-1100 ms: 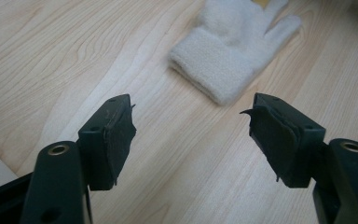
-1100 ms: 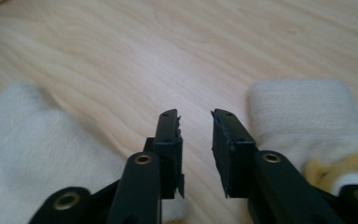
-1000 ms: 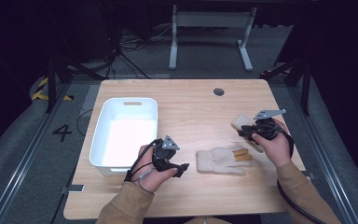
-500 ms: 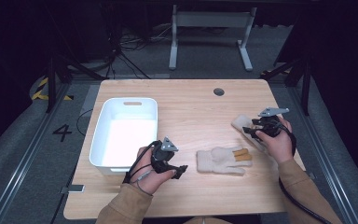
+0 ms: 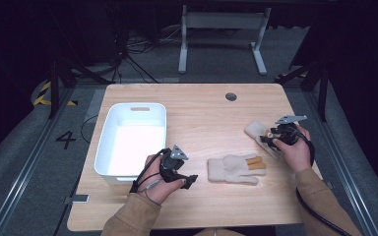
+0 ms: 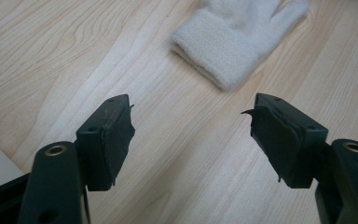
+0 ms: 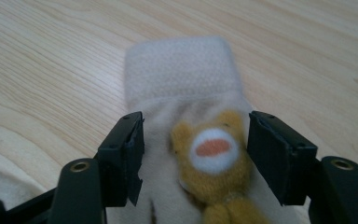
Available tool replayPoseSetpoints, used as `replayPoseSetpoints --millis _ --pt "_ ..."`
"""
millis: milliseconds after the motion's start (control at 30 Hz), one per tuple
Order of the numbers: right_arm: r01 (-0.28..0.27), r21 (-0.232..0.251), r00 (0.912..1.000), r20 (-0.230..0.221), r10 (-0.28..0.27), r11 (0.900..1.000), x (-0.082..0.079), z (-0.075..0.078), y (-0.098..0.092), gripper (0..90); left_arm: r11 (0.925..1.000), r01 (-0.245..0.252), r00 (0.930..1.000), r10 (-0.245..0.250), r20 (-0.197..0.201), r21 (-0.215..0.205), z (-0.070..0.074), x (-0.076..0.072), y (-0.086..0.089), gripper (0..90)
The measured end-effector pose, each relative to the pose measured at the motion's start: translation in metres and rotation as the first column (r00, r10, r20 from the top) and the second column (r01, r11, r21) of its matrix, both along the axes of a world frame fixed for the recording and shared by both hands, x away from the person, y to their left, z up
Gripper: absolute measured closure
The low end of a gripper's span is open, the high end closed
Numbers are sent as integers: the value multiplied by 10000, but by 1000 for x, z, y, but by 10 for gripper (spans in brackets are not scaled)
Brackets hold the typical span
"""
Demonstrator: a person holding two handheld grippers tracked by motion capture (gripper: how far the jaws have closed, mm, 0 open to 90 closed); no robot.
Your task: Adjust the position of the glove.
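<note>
Your right gripper (image 7: 196, 154) fingers have just opened, straddling the cream fleece bear-patch glove (image 7: 186, 84); left gripper (image 6: 191, 140) fingers released, empty.

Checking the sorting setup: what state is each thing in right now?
White bin: upright, nothing inside.
Near glove: flat on table, untouched.
Far glove: flat on table, between right tongs.
Right tongs: just opened.
Left tongs: open, nothing between them.

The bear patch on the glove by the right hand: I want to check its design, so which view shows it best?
The right gripper view: the bear patch sits close up between the open right tongs. In the high view that glove is small and the patch cannot be made out. The left gripper view faces the other glove.
</note>
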State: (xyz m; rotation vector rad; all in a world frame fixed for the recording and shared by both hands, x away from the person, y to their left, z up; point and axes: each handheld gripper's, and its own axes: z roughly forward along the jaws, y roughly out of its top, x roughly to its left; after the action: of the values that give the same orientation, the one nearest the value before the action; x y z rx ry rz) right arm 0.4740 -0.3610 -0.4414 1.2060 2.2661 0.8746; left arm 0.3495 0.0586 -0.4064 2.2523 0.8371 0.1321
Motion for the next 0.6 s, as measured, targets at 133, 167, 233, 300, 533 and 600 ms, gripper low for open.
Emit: replayPoseSetpoints --millis 133,167,233,300,533,600 --pt "270 3 9992 -309 -270 9996 1 -3 -3 355 10000 14 10000 -14 13 -29 0 0 0 303" --pt "320 -66 9986 -425 -322 9995 1 -5 -4 371 10000 29 10000 -29 12 -17 0 0 0 303" --pt "257 -219 9982 -538 -268 9994 1 -6 -5 396 10000 26 10000 -26 -4 2 0 0 0 303" --pt "287 -149 9979 -571 -295 9995 0 -6 -6 422 10000 9 10000 -9 -24 -10 0 0 0 303" --pt "521 -165 9961 -701 -531 9985 -3 -4 -8 601 10000 23 10000 -23 -44 3 -1 0 -1 302" --pt "522 -123 9960 -717 -530 9986 -4 -4 -8 605 10000 23 10000 -23 -44 5 -1 0 -1 302"
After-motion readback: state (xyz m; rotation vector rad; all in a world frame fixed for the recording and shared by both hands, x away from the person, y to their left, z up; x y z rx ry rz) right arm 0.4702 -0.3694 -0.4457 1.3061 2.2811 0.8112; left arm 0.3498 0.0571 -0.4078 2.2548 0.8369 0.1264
